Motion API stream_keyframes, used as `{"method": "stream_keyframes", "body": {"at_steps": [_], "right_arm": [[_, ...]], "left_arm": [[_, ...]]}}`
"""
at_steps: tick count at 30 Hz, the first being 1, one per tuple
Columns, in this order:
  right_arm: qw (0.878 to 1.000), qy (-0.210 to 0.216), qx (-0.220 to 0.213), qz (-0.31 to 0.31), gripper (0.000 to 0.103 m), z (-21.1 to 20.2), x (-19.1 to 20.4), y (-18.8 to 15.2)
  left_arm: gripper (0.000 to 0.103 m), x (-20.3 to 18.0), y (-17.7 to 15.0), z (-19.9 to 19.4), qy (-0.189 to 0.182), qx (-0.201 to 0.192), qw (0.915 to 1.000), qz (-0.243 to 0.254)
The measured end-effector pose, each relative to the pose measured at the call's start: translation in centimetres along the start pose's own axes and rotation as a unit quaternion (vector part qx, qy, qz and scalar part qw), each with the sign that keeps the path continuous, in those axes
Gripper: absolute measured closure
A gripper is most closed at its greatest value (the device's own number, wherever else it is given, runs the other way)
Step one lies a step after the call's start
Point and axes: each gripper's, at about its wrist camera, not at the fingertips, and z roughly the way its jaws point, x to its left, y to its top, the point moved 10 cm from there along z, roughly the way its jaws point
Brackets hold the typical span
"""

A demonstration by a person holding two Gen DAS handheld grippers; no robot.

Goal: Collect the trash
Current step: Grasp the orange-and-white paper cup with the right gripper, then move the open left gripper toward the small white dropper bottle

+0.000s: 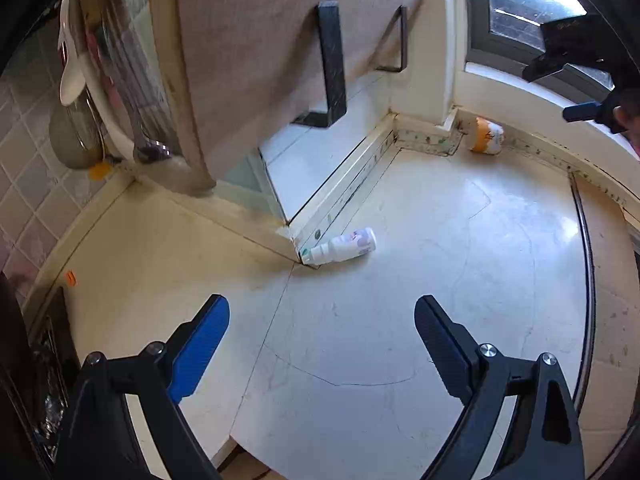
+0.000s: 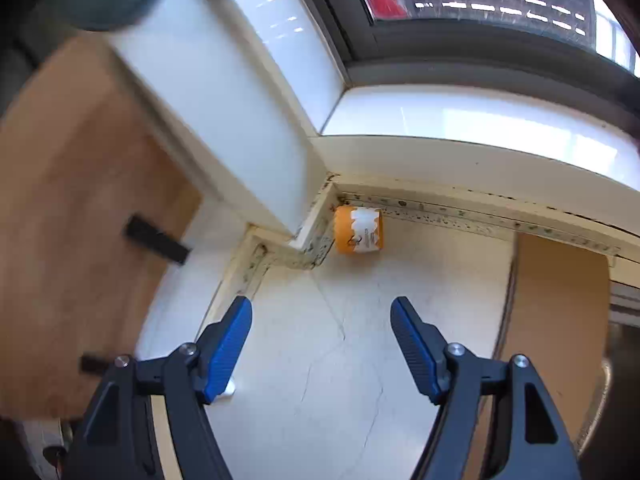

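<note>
Both tongs, left tongs [image 1: 322, 320] and right tongs [image 2: 321, 318], gape empty over glossy tile; a cylindrical orange tub [image 2: 359, 230] (perhaps plastic) lies sideways.

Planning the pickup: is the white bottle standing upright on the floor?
No, the white bottle lies on its side on the floor, by the baseboard corner.

My right gripper [image 2: 321, 320] hangs with its blue-padded jaws spread wide and nothing between them, tilted down over the pale tiled floor [image 2: 320, 380], pointing toward an orange-and-white cup [image 2: 359, 230] lying on its side against the stained baseboard corner beneath the window sill [image 2: 460, 120].
</note>
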Motion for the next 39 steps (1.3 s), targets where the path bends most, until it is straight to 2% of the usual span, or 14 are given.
{"method": "stream_keyframes", "body": {"at_steps": [3, 8, 12, 17, 19, 22, 24, 25, 29, 31, 33, 39], "right_arm": [[1.000, -0.008, 0.016, 0.012, 0.031, 4.1, -0.7, 0.5], [0.998, -0.058, 0.018, 0.000, 0.031, 9.2, -1.4, 1.7], [0.997, -0.071, 0.023, 0.010, 0.031, 11.5, -2.1, 2.1], [0.995, -0.096, 0.022, -0.005, 0.032, 13.5, -3.0, 2.7], [0.995, -0.095, 0.023, -0.007, 0.052, 13.8, -3.3, 2.5], [0.995, -0.092, 0.029, -0.012, 0.052, 14.0, -3.7, 1.6], [0.995, -0.092, 0.030, -0.017, 0.052, 13.5, -4.2, 1.0], [0.996, -0.084, 0.035, -0.019, 0.052, 13.1, -4.1, 0.3], [0.998, -0.042, 0.045, -0.031, 0.052, 10.9, -3.2, -2.9], [0.998, -0.025, 0.049, -0.039, 0.052, 9.9, -2.8, -4.5], [0.997, -0.016, 0.054, -0.045, 0.052, 8.9, -2.9, -6.2], [0.997, 0.005, 0.064, -0.052, 0.052, 7.2, -3.1, -8.6]], "left_arm": [[0.010, 0.0, -1.0, 1.4, 0.003, 0.013, 0.9999, 0.006], [0.010, 0.2, -2.2, 2.6, 0.015, 0.022, 0.9994, 0.021], [0.010, 0.4, -2.3, 3.1, 0.014, 0.023, 0.9995, 0.016], [0.010, 0.0, -1.4, 3.6, 0.014, 0.013, 0.9995, 0.023], [0.010, -0.3, -0.9, 3.7, 0.014, 0.006, 0.9994, 0.031], [0.011, -1.0, -0.1, 4.2, 0.018, -0.005, 0.9985, 0.052], [0.017, -2.0, 0.7, 4.5, 0.018, -0.019, 0.9967, 0.077], [0.022, -2.4, 1.0, 4.8, 0.018, -0.024, 0.9953, 0.092], [0.025, -4.9, 2.2, 5.9, 0.030, -0.057, 0.9813, 0.182], [0.033, -6.0, 2.6, 6.8, 0.028, -0.060, 0.9737, 0.218], [0.039, -6.8, 2.8, 7.6, 0.023, -0.056, 0.9679, 0.244], [0.039, -8.6, 3.6, 10.0, -0.004, -0.031, 0.9545, 0.297]]}}
